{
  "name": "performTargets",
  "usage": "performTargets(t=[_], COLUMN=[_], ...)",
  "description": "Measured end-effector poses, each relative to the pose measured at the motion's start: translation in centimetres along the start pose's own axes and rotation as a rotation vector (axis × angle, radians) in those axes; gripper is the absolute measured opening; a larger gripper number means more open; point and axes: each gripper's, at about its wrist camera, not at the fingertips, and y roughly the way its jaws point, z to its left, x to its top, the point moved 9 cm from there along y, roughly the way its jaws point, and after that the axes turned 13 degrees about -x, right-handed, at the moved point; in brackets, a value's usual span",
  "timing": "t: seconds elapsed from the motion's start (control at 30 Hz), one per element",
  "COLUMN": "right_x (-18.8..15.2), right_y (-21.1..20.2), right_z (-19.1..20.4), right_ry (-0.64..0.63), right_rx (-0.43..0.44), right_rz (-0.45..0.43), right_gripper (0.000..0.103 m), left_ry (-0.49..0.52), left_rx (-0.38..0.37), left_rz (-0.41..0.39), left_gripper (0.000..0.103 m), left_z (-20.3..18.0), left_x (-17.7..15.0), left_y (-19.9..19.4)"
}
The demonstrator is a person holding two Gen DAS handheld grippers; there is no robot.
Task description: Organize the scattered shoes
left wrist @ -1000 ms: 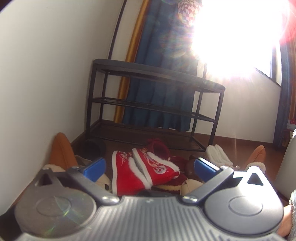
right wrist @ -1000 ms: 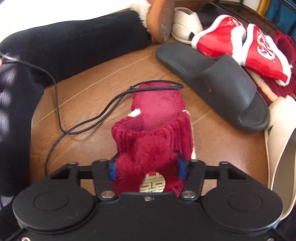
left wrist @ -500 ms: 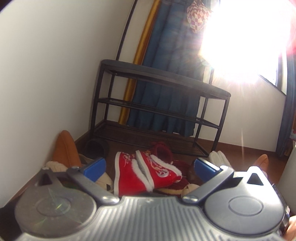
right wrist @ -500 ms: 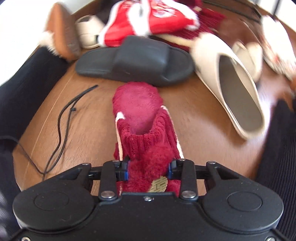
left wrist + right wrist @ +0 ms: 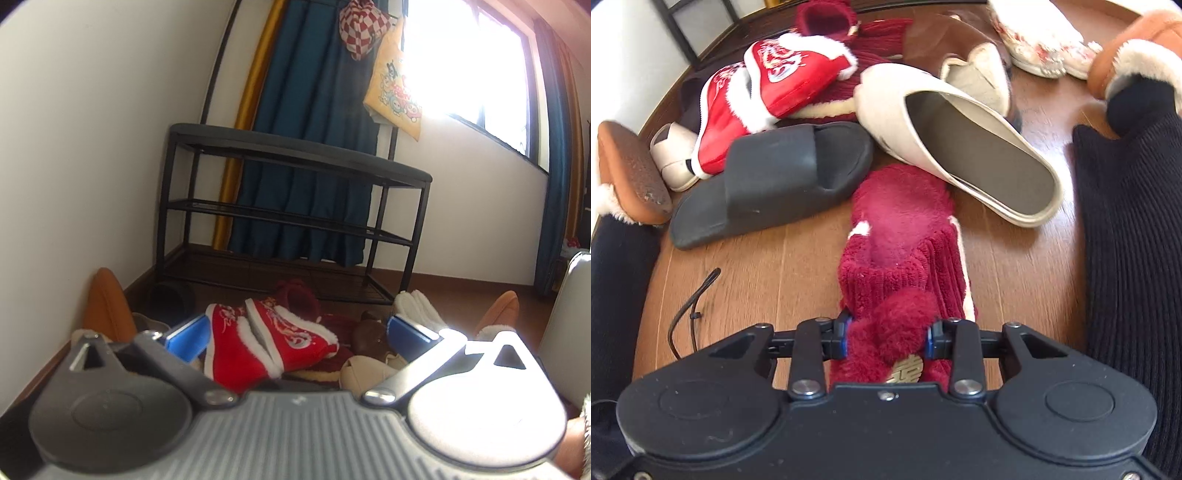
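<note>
A: Swinging right is what the right gripper (image 5: 888, 339) has done over the last second; the cable on the floor has slid to the view's left edge, and the cream mule (image 5: 964, 147) now lies just past the held slipper's heel.

B: Jaws?

A: Closed tight on the pom-pom toe of the dark red knit slipper (image 5: 901, 251), as a second ago. The slipper sits just right of the black slide (image 5: 772, 181); whether it rests on the floor or hangs clear, cannot tell.

B: Left gripper (image 5: 295, 332)?

A: Jaws spread wide, holding nothing, tilted up toward the shoe rack (image 5: 295, 221), whose visible shelves look bare.

B: Meaning?

A: Probably one slipper in transit; the heap beyond the black slide is unsorted.
</note>
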Motion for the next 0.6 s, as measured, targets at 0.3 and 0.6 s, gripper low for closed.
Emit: performTargets(t=[0.3,0.6], right_x=[0.0,-0.1], right_y=[-0.1,-0.7], right_z=[0.5,0.8], right_ry=[-0.024,-0.065], right_rx=[-0.004,-0.039], right_rz=[-0.033,-0.091], right_gripper=[0.036,0.046], left_ry=[0.001,0.024], left_rx=[0.011,0.002], left_rz=[0.036,0.058], left_gripper=[0.103,0.103], left_z=[0.1,-0.6], left_x=[-0.8,-1.2], left_y=[0.7,1.2])
